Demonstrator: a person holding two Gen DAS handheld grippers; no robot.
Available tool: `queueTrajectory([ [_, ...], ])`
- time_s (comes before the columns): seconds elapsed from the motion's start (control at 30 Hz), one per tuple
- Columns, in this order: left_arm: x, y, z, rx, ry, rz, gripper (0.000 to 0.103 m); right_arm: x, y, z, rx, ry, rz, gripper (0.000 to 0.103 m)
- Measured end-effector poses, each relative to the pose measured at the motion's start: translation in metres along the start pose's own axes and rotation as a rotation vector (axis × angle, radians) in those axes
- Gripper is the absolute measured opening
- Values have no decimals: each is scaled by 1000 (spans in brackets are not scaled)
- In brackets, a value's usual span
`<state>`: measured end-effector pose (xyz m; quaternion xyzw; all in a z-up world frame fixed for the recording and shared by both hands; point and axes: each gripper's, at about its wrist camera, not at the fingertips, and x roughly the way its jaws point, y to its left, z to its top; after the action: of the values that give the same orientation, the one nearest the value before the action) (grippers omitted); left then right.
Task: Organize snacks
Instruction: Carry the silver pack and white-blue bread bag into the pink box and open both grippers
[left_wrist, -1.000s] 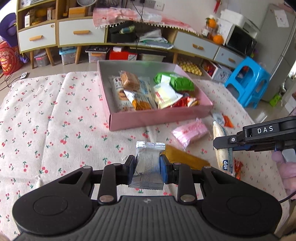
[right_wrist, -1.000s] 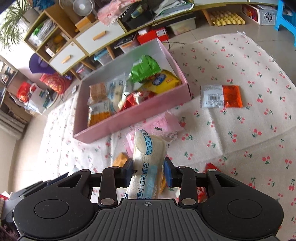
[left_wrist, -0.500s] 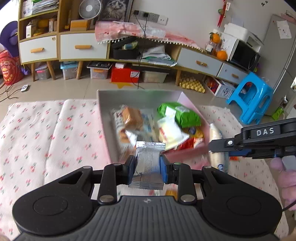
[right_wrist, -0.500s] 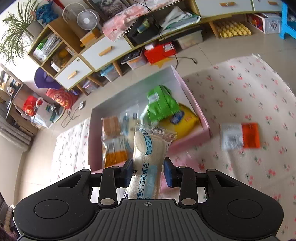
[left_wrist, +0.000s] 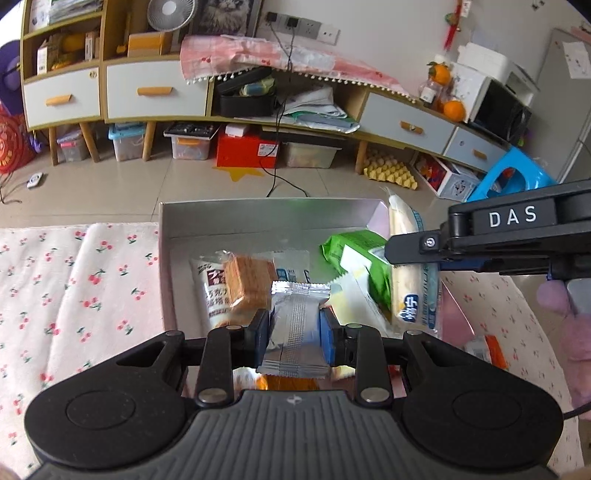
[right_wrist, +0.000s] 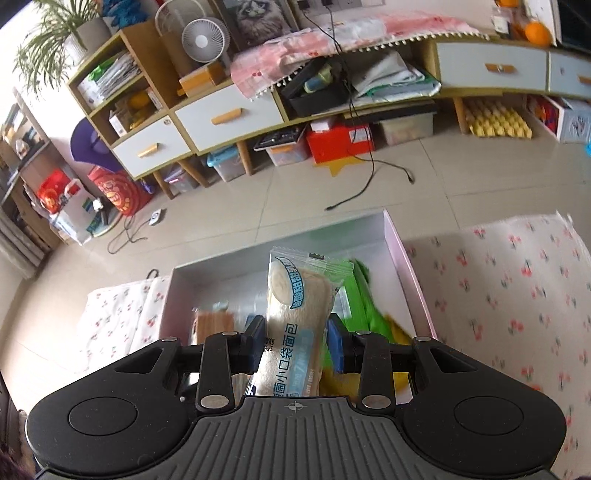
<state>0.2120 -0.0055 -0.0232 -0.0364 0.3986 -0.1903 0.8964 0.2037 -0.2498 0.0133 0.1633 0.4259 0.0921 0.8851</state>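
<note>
My left gripper (left_wrist: 295, 328) is shut on a silver foil snack packet (left_wrist: 297, 325) and holds it above the near part of the pink box (left_wrist: 258, 218). The box holds several snacks, among them a wafer pack (left_wrist: 247, 280) and a green bag (left_wrist: 354, 251). My right gripper (right_wrist: 297, 341) is shut on a long bread roll in a clear and blue wrapper (right_wrist: 295, 325), held upright over the box (right_wrist: 406, 266). The roll (left_wrist: 406, 273) and the right gripper's black side also show in the left wrist view, over the box's right part.
The box sits on a cherry-print cloth (left_wrist: 74, 280) that also lies to its right (right_wrist: 509, 295). An orange and white packet (left_wrist: 487, 350) lies on the cloth right of the box. Beyond the table are tiled floor, low cabinets (left_wrist: 147, 88) and a blue stool (left_wrist: 517, 177).
Both grippers have lifted their snacks off the cloth and carried them forward over the pink box. The box now sits directly below and ahead of both grippers.
</note>
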Motion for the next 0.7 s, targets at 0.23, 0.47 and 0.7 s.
queueTrajectory([
  [0.23,13,4,6,4,2,27,27,21,-1,13,-9,-11,-8,34],
  [0.47,19,17,17,-39,-22,93,27,32,-2,17,0,-9,-2,34],
  [0.7,17,18,18,-55,-55,104,29,32,-1,19,2,-21,26,35],
])
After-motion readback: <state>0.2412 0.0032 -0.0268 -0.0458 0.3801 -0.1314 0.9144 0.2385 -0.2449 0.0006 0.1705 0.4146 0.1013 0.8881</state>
